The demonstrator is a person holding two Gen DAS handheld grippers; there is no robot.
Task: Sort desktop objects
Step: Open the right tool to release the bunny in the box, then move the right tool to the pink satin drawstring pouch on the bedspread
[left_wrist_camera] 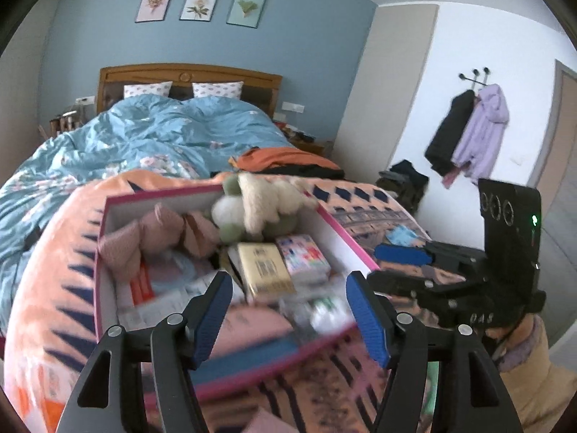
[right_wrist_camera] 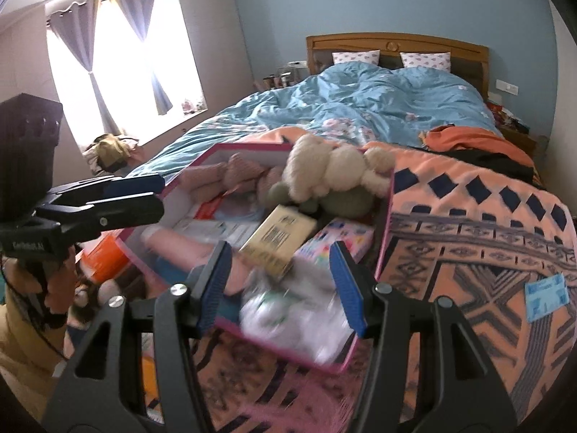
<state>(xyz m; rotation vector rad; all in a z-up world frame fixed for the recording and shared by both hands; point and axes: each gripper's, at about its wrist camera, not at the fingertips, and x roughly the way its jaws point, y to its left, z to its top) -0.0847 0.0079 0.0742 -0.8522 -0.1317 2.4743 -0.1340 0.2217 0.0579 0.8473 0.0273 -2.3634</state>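
Pink-rimmed box [left_wrist_camera: 346, 241] sits on an orange patterned blanket [left_wrist_camera: 54, 288] at the foot of the bed [left_wrist_camera: 162, 133], packed full. Contents seen in both views: cream plush toy [left_wrist_camera: 267, 198] on the far rim, pink plush [left_wrist_camera: 158, 231] at the far left corner, yellow carton [left_wrist_camera: 265, 267] lying flat in the middle, small colourful printed box [left_wrist_camera: 304, 256] just beside the carton. The near end of the box is blurred; a white-and-green item there cannot be identified.

Left gripper [left_wrist_camera: 286, 315]: jaws spread, nothing between the pads, hovering over the near end of the box. Right gripper [right_wrist_camera: 277, 285]: jaws spread, nothing pinched, also over the near end.

Left wrist view only: the right gripper seen side-on at the box's right, above the blanket; jackets [left_wrist_camera: 468, 130] on a wall rack; a pile of dark clothes on the floor.

Right wrist view only: the left gripper seen side-on at the box's left corner; curtained window [right_wrist_camera: 119, 57]; a blue paper label [right_wrist_camera: 546, 297] lying on the blanket, well right of the box; an orange item [right_wrist_camera: 104, 256] beyond the box's left side.
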